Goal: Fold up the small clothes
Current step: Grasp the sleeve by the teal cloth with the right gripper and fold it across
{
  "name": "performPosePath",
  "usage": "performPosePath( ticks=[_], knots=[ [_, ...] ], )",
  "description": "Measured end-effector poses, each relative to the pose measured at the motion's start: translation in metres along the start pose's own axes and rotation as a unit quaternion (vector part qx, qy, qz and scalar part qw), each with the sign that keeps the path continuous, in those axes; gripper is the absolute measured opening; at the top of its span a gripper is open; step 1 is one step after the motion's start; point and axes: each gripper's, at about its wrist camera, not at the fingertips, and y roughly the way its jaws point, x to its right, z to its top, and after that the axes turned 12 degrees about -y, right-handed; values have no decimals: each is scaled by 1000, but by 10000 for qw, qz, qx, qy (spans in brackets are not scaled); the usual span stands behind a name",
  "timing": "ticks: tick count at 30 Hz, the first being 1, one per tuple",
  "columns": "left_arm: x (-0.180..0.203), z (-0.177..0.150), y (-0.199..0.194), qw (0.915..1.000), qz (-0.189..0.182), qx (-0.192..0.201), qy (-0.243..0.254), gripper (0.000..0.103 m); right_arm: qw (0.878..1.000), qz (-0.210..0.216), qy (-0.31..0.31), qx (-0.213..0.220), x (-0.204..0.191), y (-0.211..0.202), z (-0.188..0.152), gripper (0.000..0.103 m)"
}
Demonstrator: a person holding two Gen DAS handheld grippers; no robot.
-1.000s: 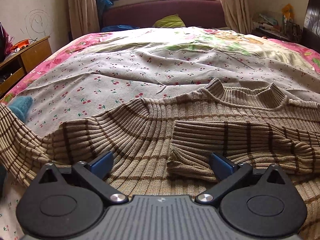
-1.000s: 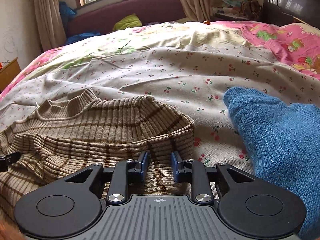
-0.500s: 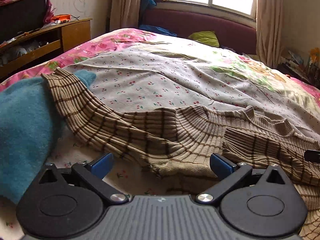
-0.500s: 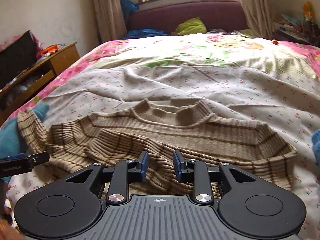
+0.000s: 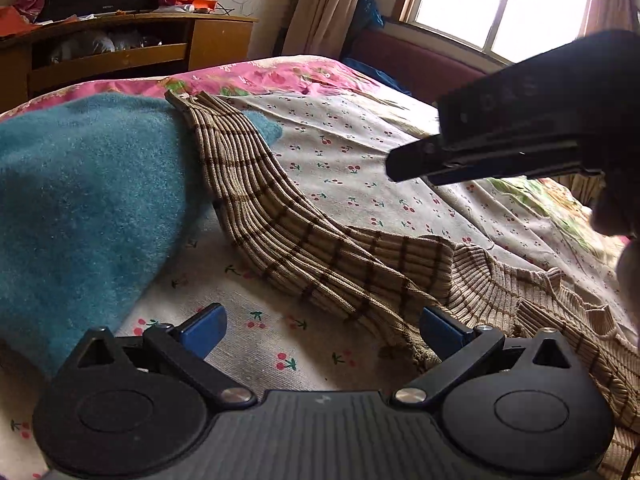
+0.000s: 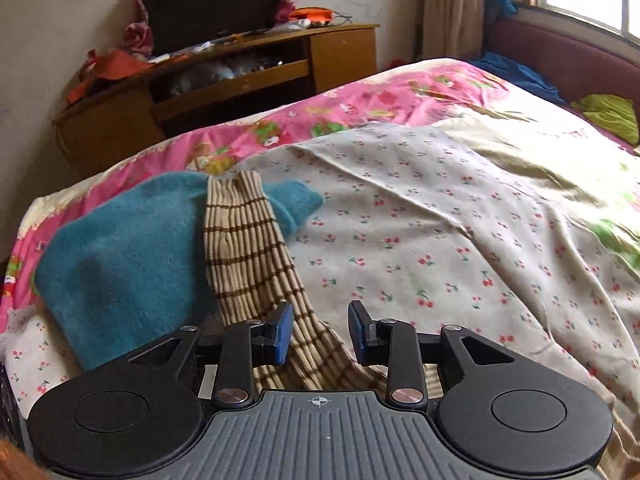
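Observation:
A beige ribbed sweater with brown stripes (image 5: 400,272) lies on the cherry-print bed sheet (image 5: 360,160). Its left sleeve (image 5: 248,184) stretches out to the left, its cuff resting over a teal knit garment (image 5: 80,200). My left gripper (image 5: 320,328) is open wide and empty, low over the sheet at the base of the sleeve. My right gripper (image 6: 320,332) is partly open and empty, hovering over the sleeve (image 6: 248,256). It also shows in the left wrist view (image 5: 500,148), above the sheet at upper right.
A wooden TV stand (image 6: 224,76) with clutter stands beyond the left side of the bed. A pink floral quilt (image 6: 360,104) covers the bed's far edge. A maroon headboard (image 6: 568,56) and window are at the right.
Both grippers have swung left from the sweater's body toward its outstretched left sleeve. The right gripper has opened somewhat and left the folded right side.

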Motion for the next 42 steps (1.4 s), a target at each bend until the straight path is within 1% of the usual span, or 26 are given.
performPosePath(
  ticks=[2,4,5,7,10,11,13,14,15,16,17,18,19,21,24,26,28,31,34,36,37,39,40,41,42],
  knots=[
    [-3,0,-4,9998,48,205,32,103,9997,177,-132,-86,-8,20,20,31],
    [-6,1,-5,9997,9,248,-24,103,9987,412,-246,-165,-17,38,36,31],
    [-9,3,-5,9997,-32,218,-94,103,9982,465,-325,-181,-23,46,44,31],
    [-16,5,-3,9995,-80,158,-243,103,9974,489,-496,-204,-35,60,58,38],
    [-26,8,2,9986,-150,42,-513,103,9965,516,-623,-185,-52,79,74,38],
    [-28,9,2,9982,-185,30,-573,103,9963,501,-676,-182,-57,85,78,38],
    [-28,8,2,9982,-204,41,-560,103,9960,271,-832,-183,-68,97,82,37],
    [-27,7,3,9985,-193,34,-517,103,9956,168,-894,-213,-71,104,84,35],
    [-27,6,3,9986,-193,25,-498,103,9959,88,-871,-231,-72,107,85,30],
    [-27,6,3,9986,-197,22,-496,103,9967,54,-777,-222,-72,108,86,12],
    [-28,6,3,9985,-205,22,-508,103,9974,13,-689,-217,-70,106,87,7],
    [-29,6,3,9984,-211,30,-518,103,9979,-42,-616,-188,-68,101,88,7],
    [-29,5,3,9984,-220,40,-522,103,9982,-63,-579,-134,-65,96,87,4],
    [-29,5,3,9985,-214,56,-507,103,9990,-153,-413,12,-53,76,86,4],
    [-27,3,3,9987,-186,117,-466,103,9993,-135,143,329,-26,33,78,4],
    [-26,1,1,9987,-216,190,-430,103,9968,-133,527,591,-7,-4,66,4],
    [-21,-1,-2,9988,-238,267,-327,103,9929,-218,808,841,11,-43,48,4],
    [-6,-4,-8,9990,-256,377,-19,103,9833,-383,1289,1229,40,-106,14,4],
    [20,-7,-22,9964,-443,576,433,103,9686,-623,1793,1609,68,-170,-31,4],
    [44,-11,-29,9930,-616,623,796,103,9542,-822,2202,1849,87,-212,-71,4],
    [53,-14,-29,9915,-662,611,940,103,9464,-948,2400,1945,88,-226,-89,4],
    [81,-26,-29,9848,-760,563,1459,103,9306,-1262,2749,2059,90,-247,-131,4],
    [90,-34,-27,9809,-770,549,1702,103,9243,-1440,2874,2059,90,-253,-150,3],
    [101,-44,-23,9746,-770,508,2039,103,9151,-1627,3108,1987,94,-254,-178,4],
    [110,-52,-20,9697,-756,442,2279,103,9048,-1686,3456,1830,99,-250,-208,4]
  ],
)
